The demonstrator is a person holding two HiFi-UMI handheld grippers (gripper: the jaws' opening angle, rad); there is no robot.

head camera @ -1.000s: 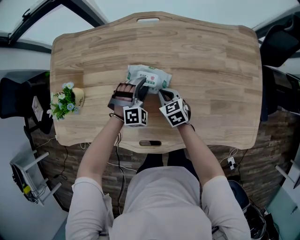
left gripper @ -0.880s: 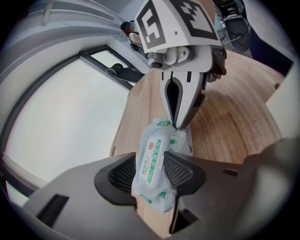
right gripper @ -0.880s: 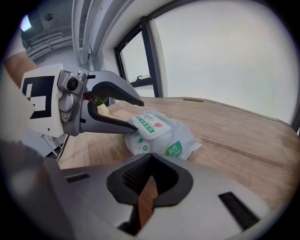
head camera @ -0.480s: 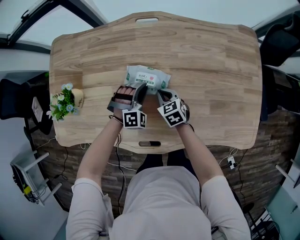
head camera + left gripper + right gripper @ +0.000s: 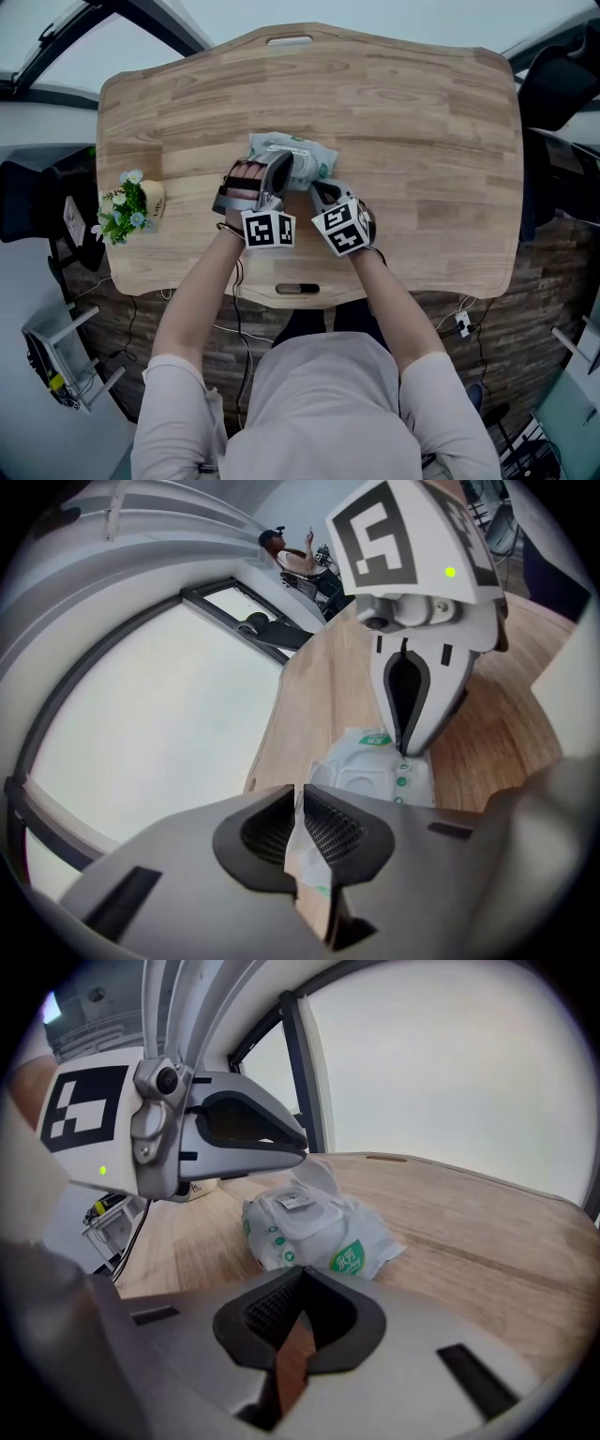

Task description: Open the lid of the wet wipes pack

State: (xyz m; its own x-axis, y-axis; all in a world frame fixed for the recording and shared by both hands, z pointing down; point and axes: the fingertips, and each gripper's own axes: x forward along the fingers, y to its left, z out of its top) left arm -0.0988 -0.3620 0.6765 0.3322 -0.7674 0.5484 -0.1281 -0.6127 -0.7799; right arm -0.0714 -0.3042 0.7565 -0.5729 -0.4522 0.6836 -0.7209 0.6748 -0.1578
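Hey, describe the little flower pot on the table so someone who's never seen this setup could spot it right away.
Look at the wooden table and go to its left edge, away from the wet wipes pack at the centre. The small cream pot stands there alone; it is the only thing with green leaves and tiny white and blue flowers.

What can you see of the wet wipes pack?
The wet wipes pack is a soft white film pouch with green print, lying on the wooden table. Its white plastic lid on top looks shut. The left gripper, jaws just closed, pinches its crumpled end film; the shut right gripper sits at its near edge.
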